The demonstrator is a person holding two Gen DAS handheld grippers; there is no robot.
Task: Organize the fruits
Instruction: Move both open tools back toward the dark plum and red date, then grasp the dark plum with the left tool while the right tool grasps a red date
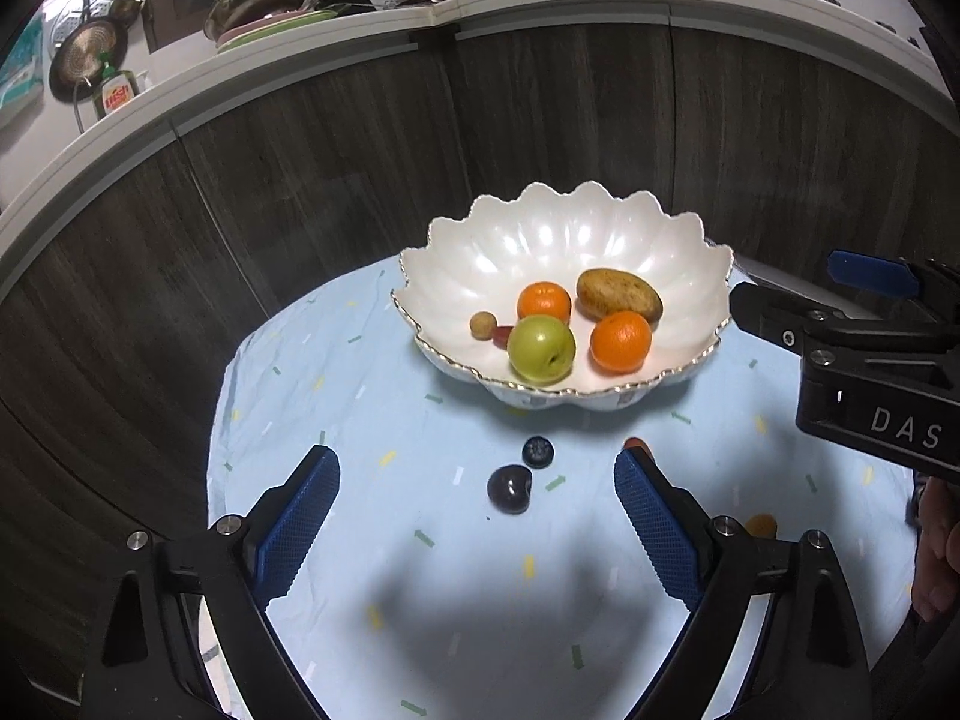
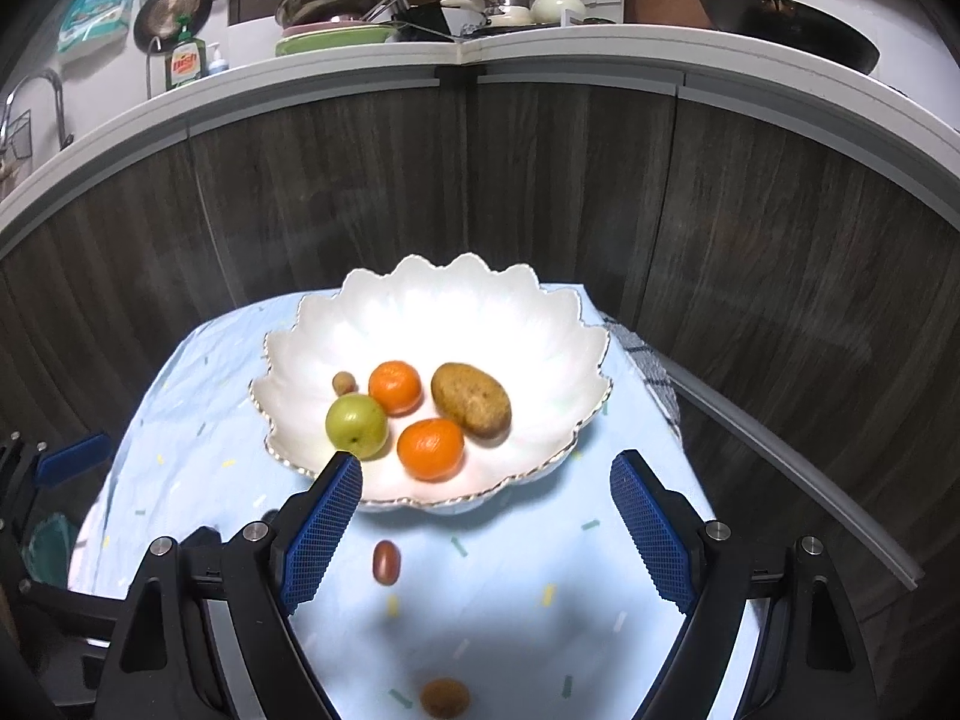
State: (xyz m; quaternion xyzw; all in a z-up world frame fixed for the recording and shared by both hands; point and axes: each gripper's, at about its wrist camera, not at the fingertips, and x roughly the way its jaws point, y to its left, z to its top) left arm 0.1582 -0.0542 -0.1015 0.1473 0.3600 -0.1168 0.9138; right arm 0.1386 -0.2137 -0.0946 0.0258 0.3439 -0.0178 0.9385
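A white scalloped bowl [image 1: 600, 222] [image 2: 420, 294] holds two oranges [image 1: 620, 341], a green apple [image 1: 541, 349], an oval brown fruit [image 1: 619, 295] and a small brown one [image 1: 483, 324]. On the blue cloth in front of it lie a blueberry [image 1: 537, 452] and a dark cherry [image 1: 509, 488], both between the spread fingers of my left gripper [image 1: 477, 480], untouched. My right gripper [image 2: 486, 480] stands open over a small red fruit [image 2: 386, 562] and a brown fruit [image 2: 444, 697] nearer the camera. Neither gripper holds anything.
The light blue cloth [image 1: 360, 396] covers a small round table before dark wood cabinet fronts [image 1: 300, 180]. A white counter [image 2: 540, 54] above carries pots, dishes and a wok. The right gripper's black frame [image 1: 870, 384] reaches in beside the bowl.
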